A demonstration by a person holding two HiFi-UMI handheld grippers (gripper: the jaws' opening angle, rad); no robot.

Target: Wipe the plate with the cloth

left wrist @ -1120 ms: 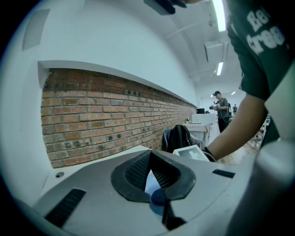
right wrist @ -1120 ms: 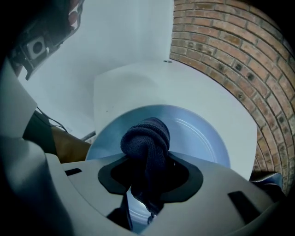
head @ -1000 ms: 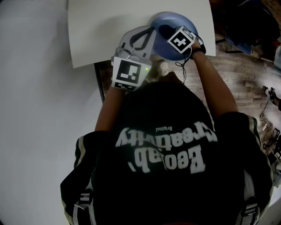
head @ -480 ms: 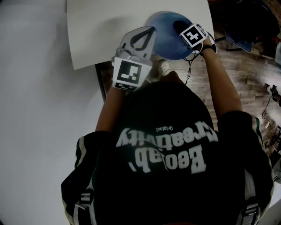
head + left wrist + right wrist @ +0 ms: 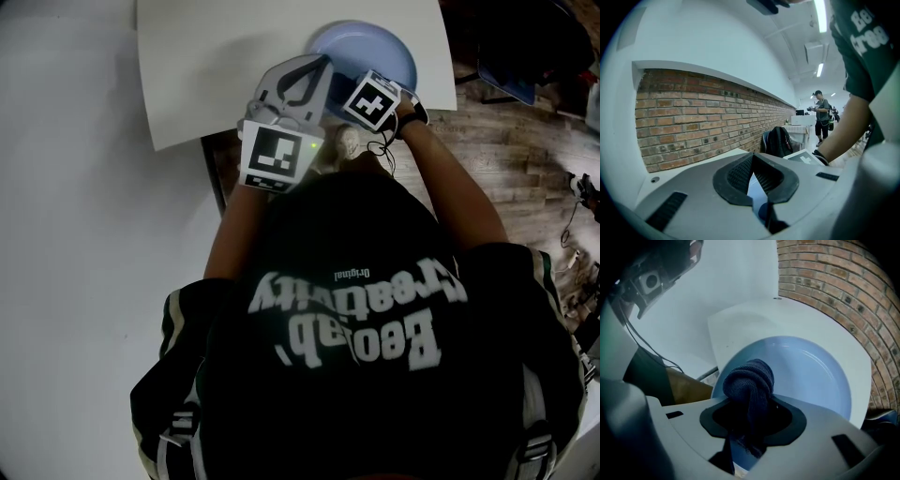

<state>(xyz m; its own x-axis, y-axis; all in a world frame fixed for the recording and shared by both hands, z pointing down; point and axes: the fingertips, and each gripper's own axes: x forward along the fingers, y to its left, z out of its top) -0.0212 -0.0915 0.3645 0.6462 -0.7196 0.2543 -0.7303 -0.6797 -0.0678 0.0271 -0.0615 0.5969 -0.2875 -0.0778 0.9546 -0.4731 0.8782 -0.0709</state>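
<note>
A light blue plate [image 5: 382,45] lies at the near right corner of the white table [image 5: 225,66]. My left gripper [image 5: 314,73] is shut on the plate's left rim; a thin blue sliver of plate [image 5: 755,187] shows between the jaws of the left gripper [image 5: 753,182]. My right gripper [image 5: 367,94] is over the plate's near edge, its marker cube hiding the fingertips. In the right gripper view, the right gripper [image 5: 751,420] is shut on a bunched dark blue knitted cloth [image 5: 750,379], which sticks out over the plate [image 5: 813,376].
The table's near edge [image 5: 281,131] runs under my grippers, with wooden floor [image 5: 506,141] to the right and a shoe [image 5: 349,141] below. A brick wall [image 5: 703,117], a backpack on a chair [image 5: 778,140] and a standing person [image 5: 820,117] are beyond.
My right gripper with the cloth swung out to the plate's right side, then came back left and toward me over the near rim. The left gripper has kept still on the plate.
</note>
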